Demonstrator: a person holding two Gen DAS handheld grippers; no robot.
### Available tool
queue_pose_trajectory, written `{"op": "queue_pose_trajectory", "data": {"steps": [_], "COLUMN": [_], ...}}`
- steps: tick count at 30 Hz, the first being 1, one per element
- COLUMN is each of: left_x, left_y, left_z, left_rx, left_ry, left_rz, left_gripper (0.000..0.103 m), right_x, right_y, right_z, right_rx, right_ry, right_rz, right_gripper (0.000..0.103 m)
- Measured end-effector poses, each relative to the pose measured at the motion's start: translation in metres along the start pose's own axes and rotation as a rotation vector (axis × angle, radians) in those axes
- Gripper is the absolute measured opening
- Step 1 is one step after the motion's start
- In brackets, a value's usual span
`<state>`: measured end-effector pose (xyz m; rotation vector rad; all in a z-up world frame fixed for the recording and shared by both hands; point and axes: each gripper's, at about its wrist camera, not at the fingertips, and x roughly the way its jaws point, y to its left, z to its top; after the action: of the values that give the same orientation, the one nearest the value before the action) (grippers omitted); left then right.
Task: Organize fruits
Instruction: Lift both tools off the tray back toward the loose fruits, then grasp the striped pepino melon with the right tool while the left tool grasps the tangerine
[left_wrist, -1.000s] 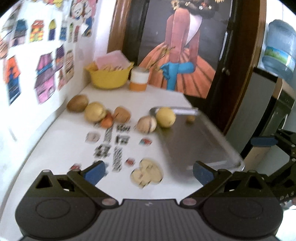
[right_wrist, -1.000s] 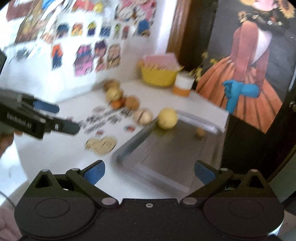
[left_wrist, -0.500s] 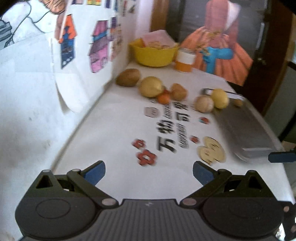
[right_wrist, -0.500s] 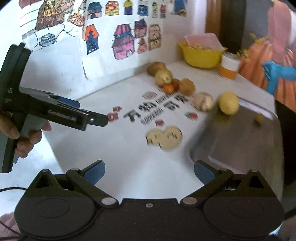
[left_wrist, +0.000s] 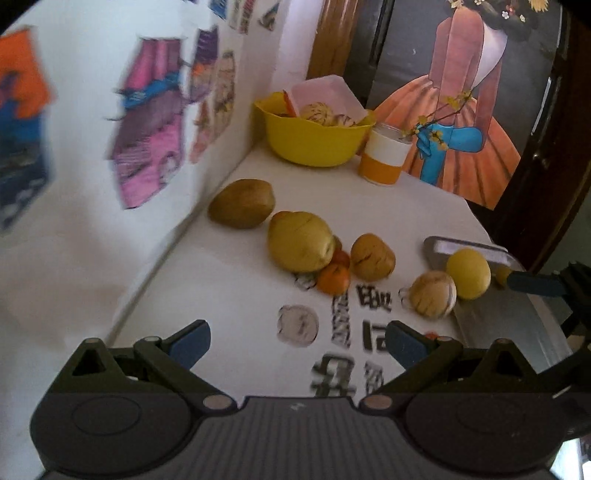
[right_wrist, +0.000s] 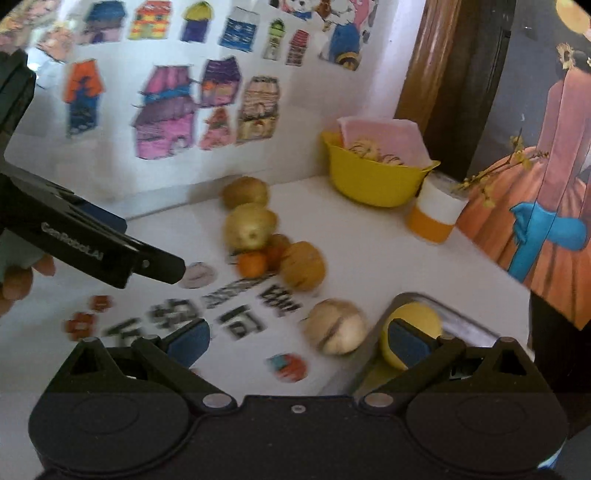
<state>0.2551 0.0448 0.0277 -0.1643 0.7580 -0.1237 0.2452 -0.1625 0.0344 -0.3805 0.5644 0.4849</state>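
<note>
Swung back toward the fruit since a moment ago, both tools closer in. On the white desk (left_wrist: 229, 280), left of the steel tray (left_wrist: 495, 321): a loose row of fruit, a yellow one (left_wrist: 468, 272) already on the tray. Nearest to the right tool (right_wrist: 297, 341), spread and empty: pale striped fruit (right_wrist: 336, 326), just ahead and right of center. Left tool (left_wrist: 297, 341) likewise spread, empty, farther off.

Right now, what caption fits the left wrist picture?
Open left tool faces loose fruits beside a metal tray.
</note>
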Motion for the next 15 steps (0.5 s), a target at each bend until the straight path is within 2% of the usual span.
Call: {"op": "queue_pose_trajectory", "data": {"steps": [6, 12, 15], "left_x": [0.044, 0.068, 0.072], "left_y": [-0.017, -0.031, -0.031], "left_z": [0.012, 0.014, 0.015], "left_rx": [0.007, 0.018, 0.007], "left_ry": [0.005, 0.018, 0.011], "left_rz": [-0.022, -0.025, -0.014], "left_gripper": [0.101, 0.082, 0.076], "right_x": [0.034, 0.057, 0.060], "right_y": [-0.015, -0.015, -0.015], "right_z": [-0.003, -0.005, -0.005], "right_rx": [-0.015, -0.038, -0.041], "right_ry": [0.020, 0.059, 0.055], "right_rz": [0.029, 0.019, 0.016], "right_gripper": [0.089, 0.077, 0.074]}}
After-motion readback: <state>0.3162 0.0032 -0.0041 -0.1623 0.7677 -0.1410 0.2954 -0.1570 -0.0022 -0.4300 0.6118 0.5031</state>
